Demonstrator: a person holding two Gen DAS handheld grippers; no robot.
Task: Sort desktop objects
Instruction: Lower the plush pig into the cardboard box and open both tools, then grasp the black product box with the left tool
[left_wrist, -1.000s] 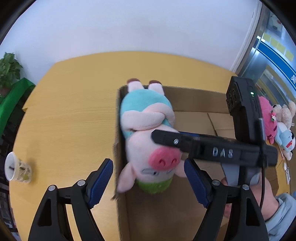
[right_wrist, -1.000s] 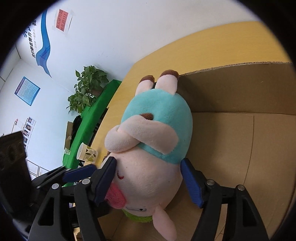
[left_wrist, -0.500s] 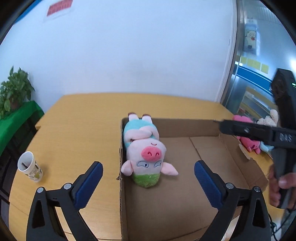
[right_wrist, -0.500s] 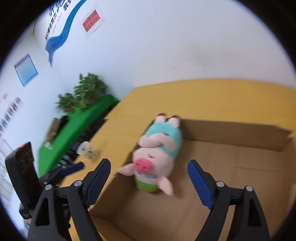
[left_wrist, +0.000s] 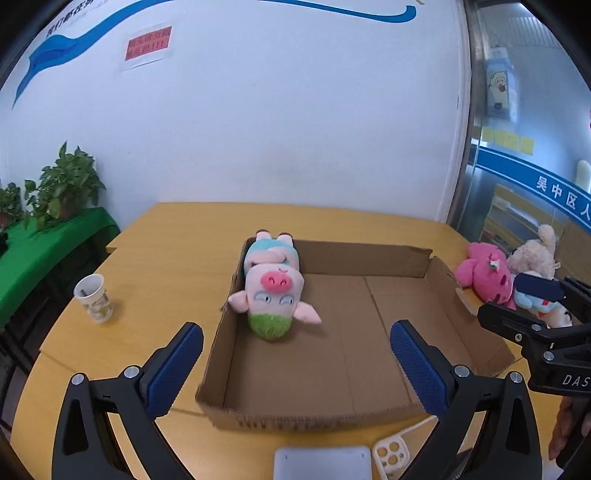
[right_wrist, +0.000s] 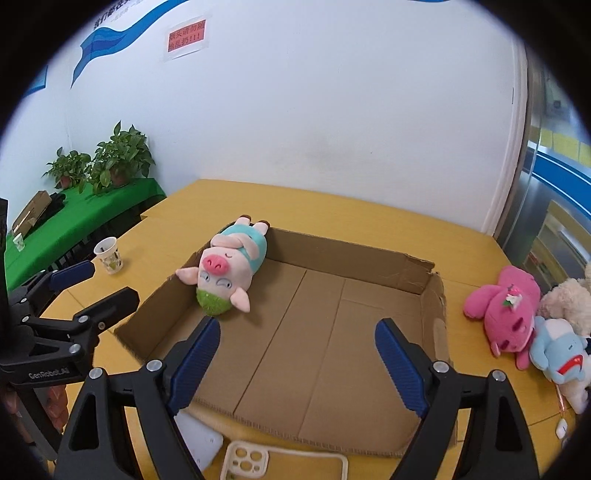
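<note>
Box (right_wrist: 332, 258) right open; pig (right_wrist: 229, 266) left.

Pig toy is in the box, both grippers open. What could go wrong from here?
1. The pig toy leans on the box's corner wall, feet over the rim; a bump may tip it out.
2. The remaining toys huddle: gripping the pink toy might drag the blue toy along.
3. The phone case lies beneath the right gripper, where a low move could knock it.
</note>
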